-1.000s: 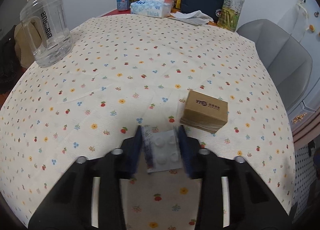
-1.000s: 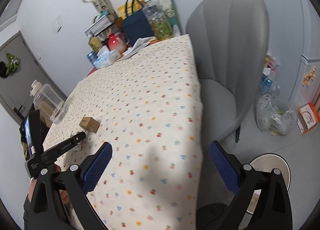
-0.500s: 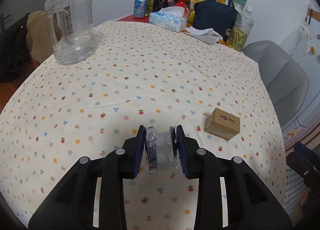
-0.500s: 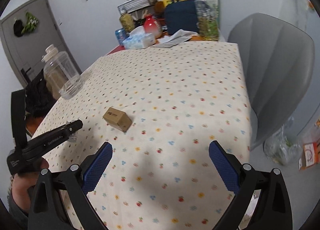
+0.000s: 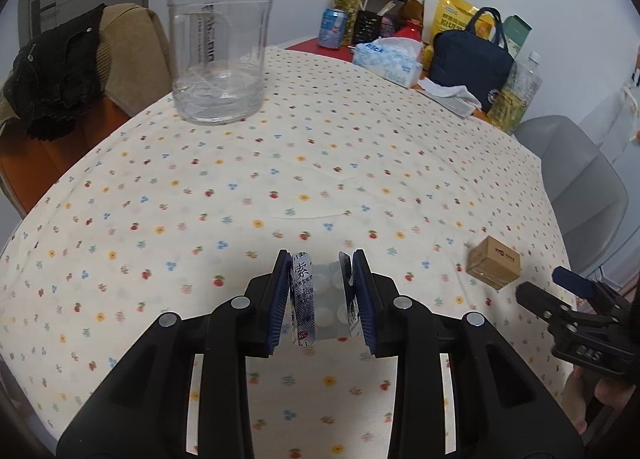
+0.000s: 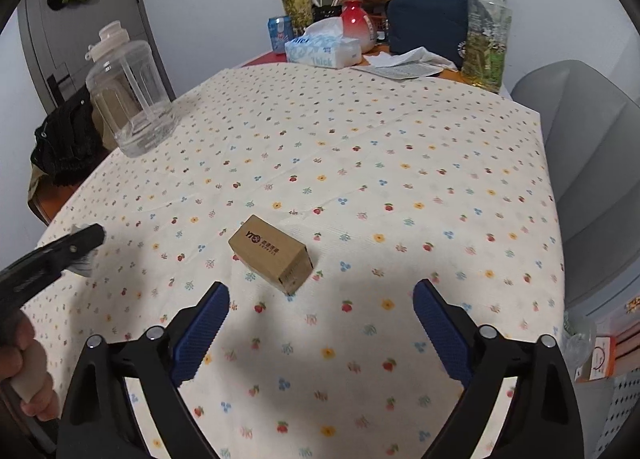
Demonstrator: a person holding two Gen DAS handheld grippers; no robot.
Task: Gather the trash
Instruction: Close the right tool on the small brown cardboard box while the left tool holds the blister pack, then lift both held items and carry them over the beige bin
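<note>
Gripping one blister pack (image 5: 322,299), left hand-held gripper (image 5: 320,299); right (image 6: 320,333) wide, one box (image 6: 272,253).

White walls, 1 grey chair (image 6: 592,163), floral-clothed table (image 6: 400,147).

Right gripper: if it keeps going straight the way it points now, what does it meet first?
Most likely the small cardboard box, which lies just ahead between the open fingers of the right gripper, slightly left of centre. Nothing shows between them; otherwise it meets the flowered tablecloth. Depth is hard to judge.
</note>
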